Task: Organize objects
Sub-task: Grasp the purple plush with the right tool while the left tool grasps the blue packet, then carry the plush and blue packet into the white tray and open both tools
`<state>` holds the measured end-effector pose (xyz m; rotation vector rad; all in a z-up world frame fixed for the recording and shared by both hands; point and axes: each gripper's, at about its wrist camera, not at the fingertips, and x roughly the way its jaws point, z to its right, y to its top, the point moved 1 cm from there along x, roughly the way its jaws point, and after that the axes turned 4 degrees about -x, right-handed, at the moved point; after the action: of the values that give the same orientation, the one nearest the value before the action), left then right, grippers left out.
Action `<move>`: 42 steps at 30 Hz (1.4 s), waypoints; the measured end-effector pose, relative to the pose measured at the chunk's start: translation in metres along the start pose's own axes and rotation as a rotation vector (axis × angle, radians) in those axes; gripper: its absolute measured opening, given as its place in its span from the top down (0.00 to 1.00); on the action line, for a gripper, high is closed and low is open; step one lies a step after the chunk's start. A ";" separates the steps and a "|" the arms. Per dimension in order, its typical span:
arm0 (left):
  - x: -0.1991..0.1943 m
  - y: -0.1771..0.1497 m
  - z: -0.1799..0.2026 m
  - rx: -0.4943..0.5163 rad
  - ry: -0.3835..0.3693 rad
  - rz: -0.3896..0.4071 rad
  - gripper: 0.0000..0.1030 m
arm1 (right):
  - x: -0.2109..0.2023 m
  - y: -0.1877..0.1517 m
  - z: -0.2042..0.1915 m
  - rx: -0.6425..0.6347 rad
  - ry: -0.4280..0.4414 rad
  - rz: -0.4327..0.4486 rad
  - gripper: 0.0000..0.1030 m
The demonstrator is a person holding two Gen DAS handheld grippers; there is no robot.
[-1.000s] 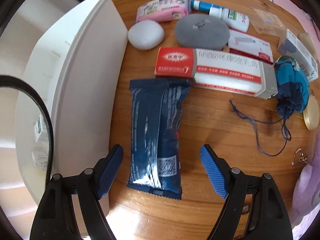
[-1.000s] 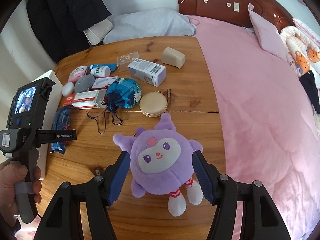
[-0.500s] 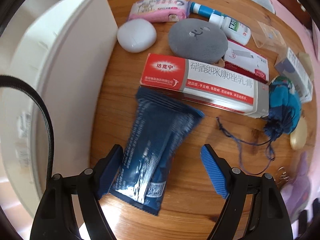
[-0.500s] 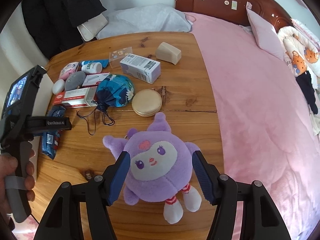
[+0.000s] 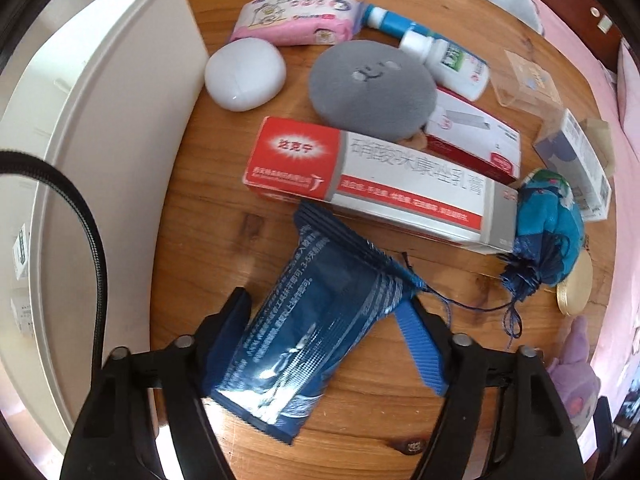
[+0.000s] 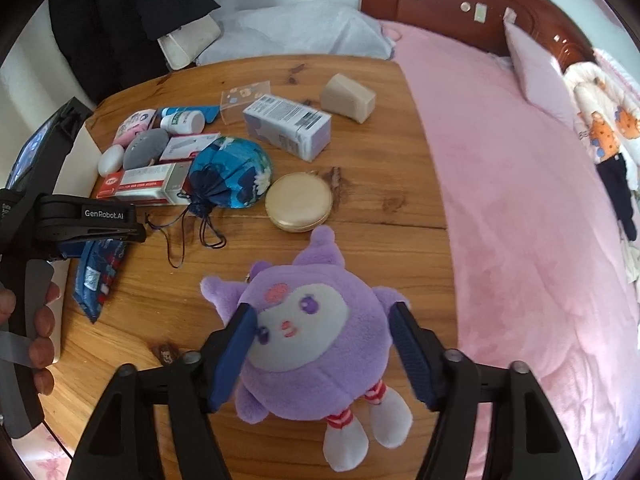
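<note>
Left gripper (image 5: 324,344) fingers have been closing round the dark blue packet (image 5: 316,320) just below the red-and-white box (image 5: 376,180) on the bench (image 5: 224,240); the right pad isn't touching, so that slick foil could skid out. Right gripper (image 6: 320,356) fingers just spread beside the purple plush (image 6: 316,340), below that box
</note>
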<state>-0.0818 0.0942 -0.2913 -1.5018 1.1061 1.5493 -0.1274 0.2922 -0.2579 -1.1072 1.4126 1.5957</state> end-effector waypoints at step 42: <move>-0.224 -0.006 -0.046 0.324 -0.348 0.169 0.58 | -0.147 0.027 -0.100 0.038 0.160 0.215 0.38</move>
<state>-0.0400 0.0712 -0.0675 -0.9044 1.2273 1.5782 -0.0842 0.1925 -0.1146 -1.1115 1.7092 1.6498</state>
